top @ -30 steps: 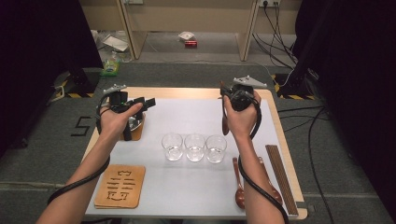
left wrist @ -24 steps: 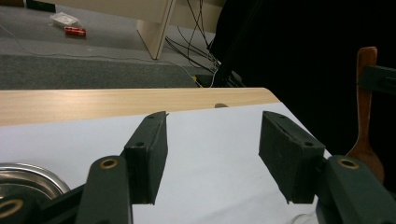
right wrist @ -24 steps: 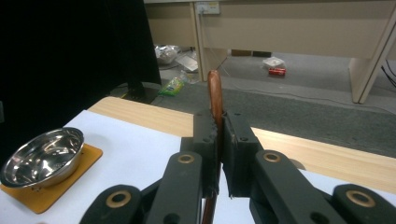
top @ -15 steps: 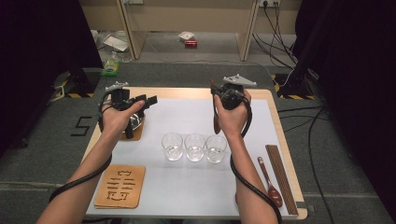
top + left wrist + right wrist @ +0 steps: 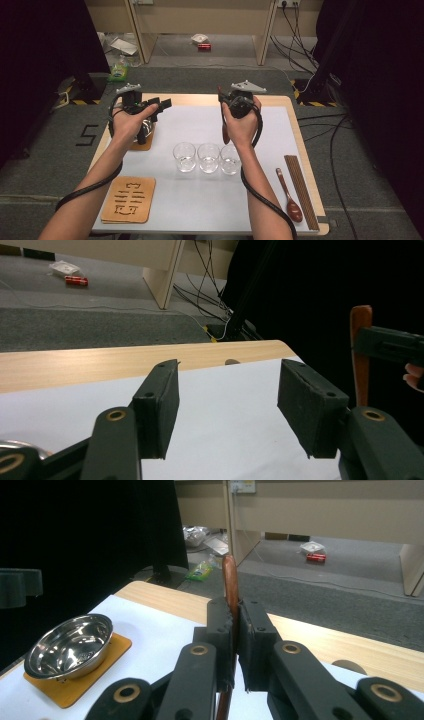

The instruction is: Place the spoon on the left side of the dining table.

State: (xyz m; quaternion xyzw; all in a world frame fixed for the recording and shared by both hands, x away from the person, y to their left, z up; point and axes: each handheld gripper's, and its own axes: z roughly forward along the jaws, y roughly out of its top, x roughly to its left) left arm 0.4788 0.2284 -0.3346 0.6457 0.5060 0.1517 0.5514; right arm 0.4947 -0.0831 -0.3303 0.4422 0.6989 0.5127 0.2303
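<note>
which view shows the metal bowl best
The right gripper view: the steel bowl sits in the open on its orange mat, its inside visible. In the high view the left hand hides most of the bowl. The left gripper view catches just a sliver of rim at the bottom left.

On the table (image 5: 200, 210) in front of you, three glasses (image 5: 208, 157) stand in a row near the middle, side by side. Your right gripper (image 5: 239, 106) is behind them, over the far part of the table, and it holds a wooden spoon (image 5: 224, 125) upright. Your left gripper (image 5: 145, 107) is at the far left, above a metal bowl (image 5: 70, 645) that sits on a coaster (image 5: 80, 677). A second coaster (image 5: 129, 199) lies at the near left. Another spoon (image 5: 290, 197) and the chopsticks (image 5: 301, 190) lie at the near right, the chopsticks closer to the edge.
</note>
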